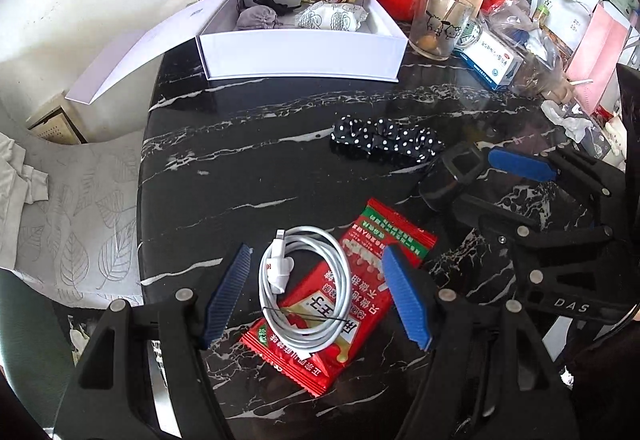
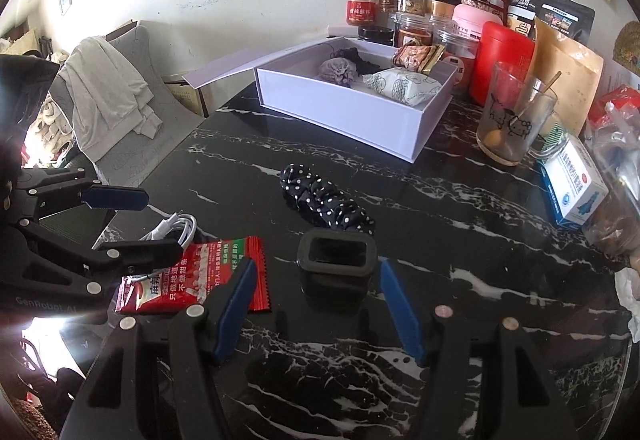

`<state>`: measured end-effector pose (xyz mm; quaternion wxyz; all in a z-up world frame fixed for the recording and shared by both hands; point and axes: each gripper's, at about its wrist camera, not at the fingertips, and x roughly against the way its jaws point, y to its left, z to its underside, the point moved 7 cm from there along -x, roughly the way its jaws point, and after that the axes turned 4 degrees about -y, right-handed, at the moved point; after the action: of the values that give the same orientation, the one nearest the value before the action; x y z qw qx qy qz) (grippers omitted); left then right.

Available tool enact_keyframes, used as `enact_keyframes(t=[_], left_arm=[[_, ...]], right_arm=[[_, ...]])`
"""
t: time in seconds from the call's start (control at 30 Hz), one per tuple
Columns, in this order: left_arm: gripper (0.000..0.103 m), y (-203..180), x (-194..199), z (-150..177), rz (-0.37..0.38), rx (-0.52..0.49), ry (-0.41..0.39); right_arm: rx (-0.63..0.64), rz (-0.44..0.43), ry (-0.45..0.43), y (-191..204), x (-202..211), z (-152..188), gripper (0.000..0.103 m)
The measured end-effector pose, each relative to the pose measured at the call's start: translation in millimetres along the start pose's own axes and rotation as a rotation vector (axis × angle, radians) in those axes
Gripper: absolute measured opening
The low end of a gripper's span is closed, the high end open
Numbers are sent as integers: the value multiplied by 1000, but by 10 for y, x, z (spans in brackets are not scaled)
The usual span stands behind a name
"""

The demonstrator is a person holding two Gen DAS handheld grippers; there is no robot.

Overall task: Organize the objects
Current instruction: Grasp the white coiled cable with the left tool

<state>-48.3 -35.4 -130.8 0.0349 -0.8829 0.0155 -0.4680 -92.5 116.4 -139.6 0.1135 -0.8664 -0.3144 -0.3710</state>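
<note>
Black marbled surface point(image 1: 248, 144), crowded along the far edge with jars, pouches and a glass cup point(image 1: 440, 24). Open white box point(image 1: 300, 52) near the back, already holding a grey scrunchie point(image 1: 256, 18), a dark hair tie and two wrapped snacks. Still loose in front of it: polka-dot scrunchie point(image 1: 386, 144), small black rectangular holder point(image 2: 336, 266), red snack packet point(image 1: 340, 300), and coiled white cable point(image 1: 304, 288) lying on top of that packet.

Left tongs point(image 1: 316, 296) wide open, holding nothing, one blue pad on either side of the cable coil and packet. Right tongs point(image 2: 316, 308) equally wide open and empty, straddling the black holder, which sits upright just ahead of the tips.

Probably the pick-up stage for the remaining loose items, both grasps lined up but not closed. Next: lower and close the left pair on the cable alone, not the slippery packet beneath, then carry to the box; a loose coil may unwind.
</note>
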Motion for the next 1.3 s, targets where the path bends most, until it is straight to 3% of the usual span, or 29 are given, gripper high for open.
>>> enact_keyframes(t=[0.4, 0.6, 0.77, 1.3], left_arm=[[67, 103, -236, 197, 28, 28, 71], [66, 142, -284, 199, 67, 51, 53], [55, 138, -309, 136, 90, 45, 38], [54, -34, -527, -250, 100, -39, 19]], right_arm=[[-17, 5, 28, -22, -198, 38, 65], [-33, 6, 37, -62, -259, 45, 60], [-42, 10, 36, -116, -254, 46, 47], [-79, 68, 28, -410, -20, 233, 46]])
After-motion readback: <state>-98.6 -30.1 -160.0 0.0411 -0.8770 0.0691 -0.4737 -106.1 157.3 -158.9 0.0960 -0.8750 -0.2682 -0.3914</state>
